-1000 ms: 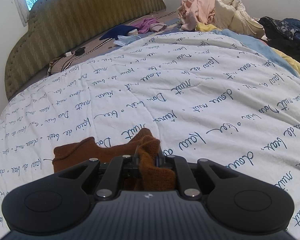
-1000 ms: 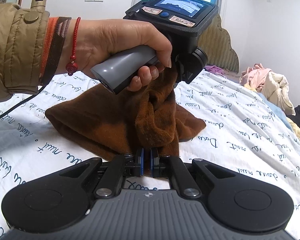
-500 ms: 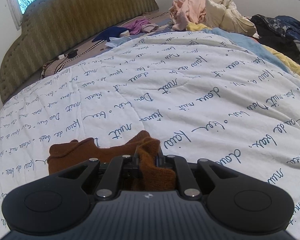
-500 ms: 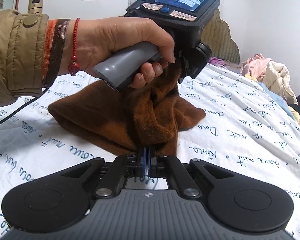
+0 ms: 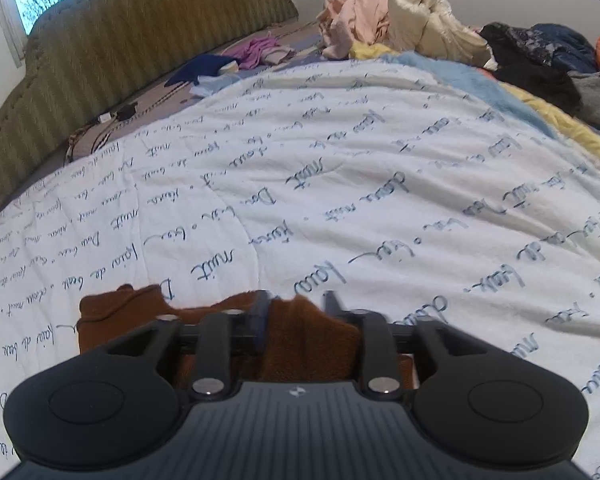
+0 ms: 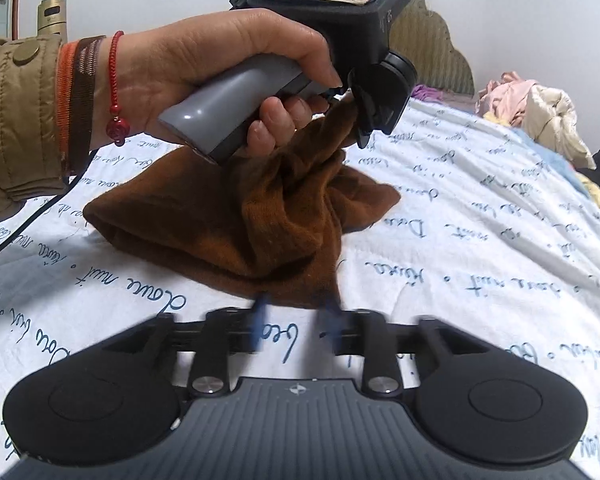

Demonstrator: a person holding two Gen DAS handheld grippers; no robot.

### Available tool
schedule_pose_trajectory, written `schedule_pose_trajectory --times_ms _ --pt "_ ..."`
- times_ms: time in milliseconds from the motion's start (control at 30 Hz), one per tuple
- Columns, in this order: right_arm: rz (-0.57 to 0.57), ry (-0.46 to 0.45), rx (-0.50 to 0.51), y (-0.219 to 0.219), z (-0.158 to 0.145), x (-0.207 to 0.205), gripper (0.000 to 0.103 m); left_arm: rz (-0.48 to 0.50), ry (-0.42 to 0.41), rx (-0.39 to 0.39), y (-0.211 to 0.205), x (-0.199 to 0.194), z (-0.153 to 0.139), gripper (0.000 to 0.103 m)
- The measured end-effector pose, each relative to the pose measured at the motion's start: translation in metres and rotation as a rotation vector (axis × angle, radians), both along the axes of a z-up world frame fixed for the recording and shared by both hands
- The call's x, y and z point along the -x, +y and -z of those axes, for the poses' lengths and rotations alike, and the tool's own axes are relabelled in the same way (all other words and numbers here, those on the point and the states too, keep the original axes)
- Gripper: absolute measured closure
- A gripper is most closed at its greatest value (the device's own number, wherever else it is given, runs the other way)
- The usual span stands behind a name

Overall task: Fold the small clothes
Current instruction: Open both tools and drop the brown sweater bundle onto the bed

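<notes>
Both tongs have just spread: the right tongs (image 6: 294, 322) now gape empty, the left tongs (image 5: 296, 316) stand wide around the brown garment (image 6: 236, 216), releasing it onto the bed (image 6: 480, 248) ahead, fold laid.

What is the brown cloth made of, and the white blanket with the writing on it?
The brown cloth looks like soft knitted fabric, maybe wool or cotton: fine ribs show, it is matte and slumps in folds. The white blanket looks like quilted cotton or polyester: puffy, stitched seams, printed blue script. Neither fibre is certain.
</notes>
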State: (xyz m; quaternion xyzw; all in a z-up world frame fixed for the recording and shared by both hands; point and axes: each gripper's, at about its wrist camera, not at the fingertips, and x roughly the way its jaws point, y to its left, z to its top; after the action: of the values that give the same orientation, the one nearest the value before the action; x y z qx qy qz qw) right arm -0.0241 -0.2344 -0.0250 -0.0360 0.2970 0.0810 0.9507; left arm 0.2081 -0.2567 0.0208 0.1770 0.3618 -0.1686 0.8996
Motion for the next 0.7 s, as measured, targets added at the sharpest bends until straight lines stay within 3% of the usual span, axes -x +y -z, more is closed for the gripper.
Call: schedule_pose_trajectory --times_ms 67,100,200,400,500,700 --pt "0.009 -0.009 0.005 -0.002 -0.003 0.001 0.060 0.002 -0.048 0.018 0.000 0.006 -0.010 0.028" --pt "0.014 -0.013 0.005 -0.003 -0.004 0.002 0.060 0.003 -0.089 0.024 0.001 0.011 -0.015 0.026" --pt "0.024 -0.024 0.015 -0.005 -0.008 0.001 0.059 -0.002 -0.164 0.026 0.005 0.019 -0.033 0.025" --pt "0.001 -0.056 0.016 0.003 -0.018 -0.010 0.048 -0.067 -0.161 0.071 0.033 0.018 -0.047 0.025" --pt "-0.014 -0.044 0.002 0.009 -0.019 -0.025 0.048 -0.119 -0.158 0.095 0.061 0.017 -0.047 0.025" --pt "0.084 0.035 -0.007 -0.002 -0.004 -0.049 0.041 -0.188 -0.145 0.094 0.126 0.029 -0.033 0.025"
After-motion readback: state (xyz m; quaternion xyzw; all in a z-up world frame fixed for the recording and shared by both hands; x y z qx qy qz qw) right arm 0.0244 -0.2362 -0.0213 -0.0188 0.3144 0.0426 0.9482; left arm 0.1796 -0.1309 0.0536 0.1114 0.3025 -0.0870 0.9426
